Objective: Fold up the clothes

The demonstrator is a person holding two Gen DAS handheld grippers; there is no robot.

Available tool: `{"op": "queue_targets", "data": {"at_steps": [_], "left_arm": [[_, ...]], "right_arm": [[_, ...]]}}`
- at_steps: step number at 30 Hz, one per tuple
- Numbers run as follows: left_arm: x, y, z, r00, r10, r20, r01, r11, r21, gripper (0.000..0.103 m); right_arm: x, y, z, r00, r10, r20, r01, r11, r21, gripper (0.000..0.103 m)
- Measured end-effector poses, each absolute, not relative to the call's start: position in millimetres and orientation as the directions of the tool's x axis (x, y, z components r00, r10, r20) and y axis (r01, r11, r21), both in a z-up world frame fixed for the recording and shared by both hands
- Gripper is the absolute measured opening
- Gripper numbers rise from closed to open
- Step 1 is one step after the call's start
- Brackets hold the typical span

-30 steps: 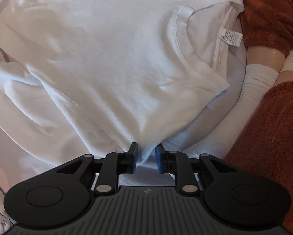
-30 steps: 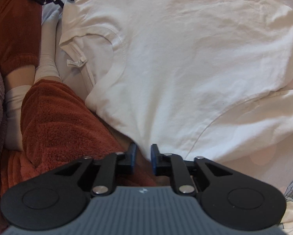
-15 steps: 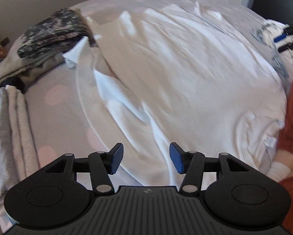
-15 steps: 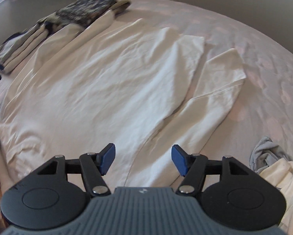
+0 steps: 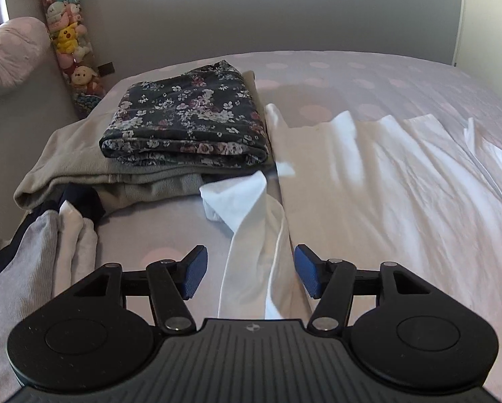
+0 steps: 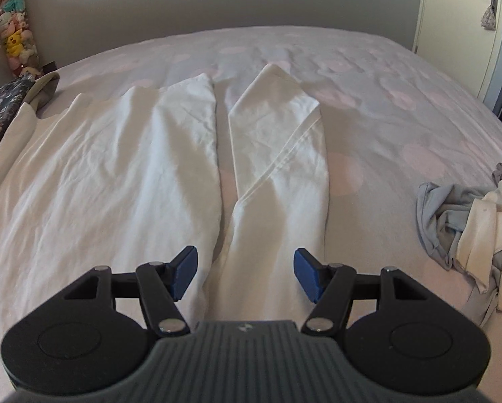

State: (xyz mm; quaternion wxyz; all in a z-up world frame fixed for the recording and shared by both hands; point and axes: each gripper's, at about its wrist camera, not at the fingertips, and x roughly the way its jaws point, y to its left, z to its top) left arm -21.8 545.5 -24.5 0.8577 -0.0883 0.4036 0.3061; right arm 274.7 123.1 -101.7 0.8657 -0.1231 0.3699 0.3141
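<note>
Left wrist view showed the left gripper (image 5: 251,277) over the white shirt (image 5: 385,194) on the bed (image 5: 368,77) — jaws opening, empty; the right gripper (image 6: 245,275) — jaws apart, empty.

Folded stack (image 5: 187,127) left, bedsheet (image 6: 402,77) beyond

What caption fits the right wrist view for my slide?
Right gripper open above a white shirt spread flat on the bed, one sleeve lying alongside, unfolded laundry at the right.
</note>
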Motion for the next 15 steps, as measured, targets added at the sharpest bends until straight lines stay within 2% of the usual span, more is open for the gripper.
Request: {"op": "queue_targets", "data": {"at_steps": [4,10,12,14,15], "left_arm": [[23,563,-39,0.440,0.491,-0.752,-0.607,0.780,0.154,0.056],[82,589,-68,0.338,0.513,-0.789,-0.561,0.783,0.268,0.055],[96,599,-78,0.281,0.530,-0.800,-0.549,0.773,0.319,0.050],[102,611,-84,0.225,0.541,-0.810,-0.564,0.750,0.344,0.027],[101,617,-85,0.220,0.529,-0.819,-0.579,0.747,0.326,0.021]], "right_arm": [[268,125,-110,0.607,0.462,-0.646,-0.637,0.770,-0.048,0.067],[270,127,-120,0.616,0.485,-0.621,-0.646,0.762,-0.047,0.067],[273,128,-123,0.612,0.492,-0.620,-0.648,0.761,-0.036,0.067],[275,129,-126,0.605,0.494,-0.625,-0.648,0.761,-0.026,0.067],[276,130,-127,0.601,0.496,-0.627,-0.649,0.760,-0.021,0.067]]}}
